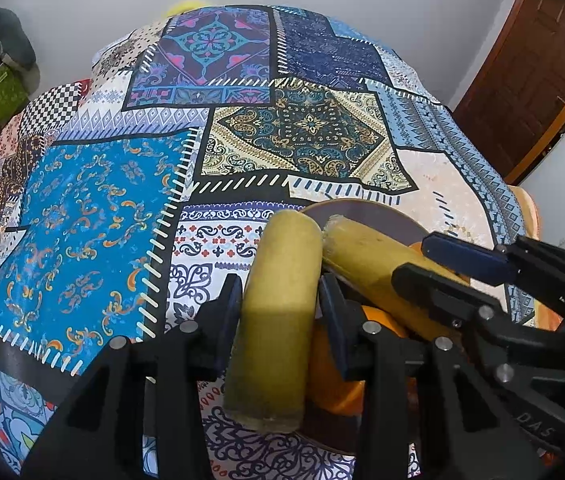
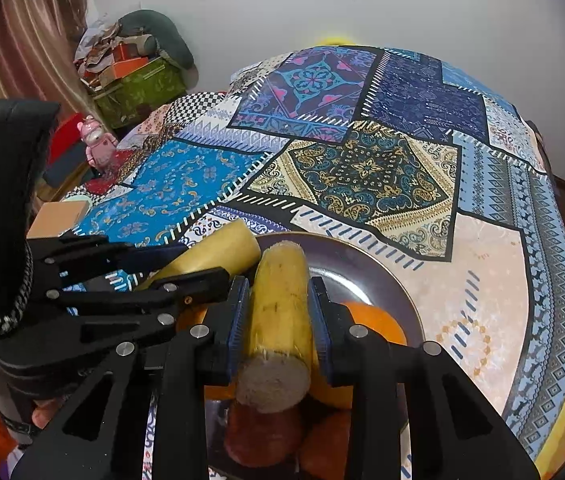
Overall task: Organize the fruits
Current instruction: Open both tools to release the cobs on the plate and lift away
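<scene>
My left gripper (image 1: 278,296) is shut on a yellow banana piece (image 1: 278,312), held above the left edge of a dark plate (image 1: 378,212). My right gripper (image 2: 278,308) is shut on a second yellow banana piece (image 2: 278,320) over the same dark plate (image 2: 354,268). Each gripper shows in the other's view: the right one (image 1: 434,268) holding its piece (image 1: 366,256), the left one (image 2: 162,264) holding its piece (image 2: 214,254). Oranges (image 2: 374,320) and a reddish fruit (image 2: 262,432) lie on the plate under the bananas; an orange (image 1: 330,368) shows in the left wrist view.
The plate sits on a table with a patterned patchwork cloth (image 2: 362,176). A small tan box (image 2: 56,218) stands at the table's left edge. A pink toy (image 2: 96,140) and a cluttered green box (image 2: 138,88) are beyond it. A wooden door (image 1: 530,80) is at right.
</scene>
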`<action>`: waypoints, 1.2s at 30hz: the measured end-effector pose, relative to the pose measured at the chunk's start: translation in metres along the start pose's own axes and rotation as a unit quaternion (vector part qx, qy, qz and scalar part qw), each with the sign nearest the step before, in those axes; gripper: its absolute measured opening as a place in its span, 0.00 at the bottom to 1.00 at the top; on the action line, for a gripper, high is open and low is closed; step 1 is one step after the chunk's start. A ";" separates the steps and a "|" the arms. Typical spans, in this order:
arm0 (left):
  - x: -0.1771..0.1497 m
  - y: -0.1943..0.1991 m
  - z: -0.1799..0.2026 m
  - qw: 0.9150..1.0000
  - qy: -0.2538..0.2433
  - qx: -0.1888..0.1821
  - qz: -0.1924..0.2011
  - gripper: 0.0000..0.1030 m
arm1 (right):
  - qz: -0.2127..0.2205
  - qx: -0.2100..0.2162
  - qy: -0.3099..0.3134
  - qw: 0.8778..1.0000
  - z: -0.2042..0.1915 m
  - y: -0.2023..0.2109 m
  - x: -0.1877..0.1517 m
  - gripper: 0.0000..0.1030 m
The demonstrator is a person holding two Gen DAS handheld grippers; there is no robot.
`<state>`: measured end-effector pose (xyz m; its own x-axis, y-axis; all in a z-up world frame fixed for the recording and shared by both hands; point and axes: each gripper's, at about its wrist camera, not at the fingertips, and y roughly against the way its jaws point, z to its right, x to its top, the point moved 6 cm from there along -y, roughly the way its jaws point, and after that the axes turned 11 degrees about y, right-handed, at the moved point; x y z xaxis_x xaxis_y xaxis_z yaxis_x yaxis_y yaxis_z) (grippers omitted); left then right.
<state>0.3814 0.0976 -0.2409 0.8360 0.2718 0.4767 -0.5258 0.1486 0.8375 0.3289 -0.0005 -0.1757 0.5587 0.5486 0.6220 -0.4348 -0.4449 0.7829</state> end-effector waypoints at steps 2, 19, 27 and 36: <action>0.000 0.004 0.001 1.000 -0.002 0.001 0.003 0.37 | 0.001 0.003 -0.004 1.000 0.000 0.002 -0.001 0.28; -0.025 0.105 0.025 0.996 -0.036 0.009 0.085 0.54 | 0.054 -0.029 -0.019 0.998 0.011 0.083 -0.019 0.48; -0.054 0.139 0.039 0.994 -0.037 0.008 0.103 0.63 | 0.076 -0.051 -0.032 0.995 0.017 0.125 -0.045 0.52; -0.094 0.128 0.058 0.997 -0.035 0.008 0.070 0.64 | 0.060 -0.070 -0.040 0.995 0.033 0.142 -0.087 0.54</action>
<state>0.2444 0.0358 -0.1627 0.7642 0.2220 0.6055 -0.6354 0.0983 0.7659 0.2418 -0.1350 -0.1194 0.5481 0.4375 0.7128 -0.5933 -0.3973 0.7001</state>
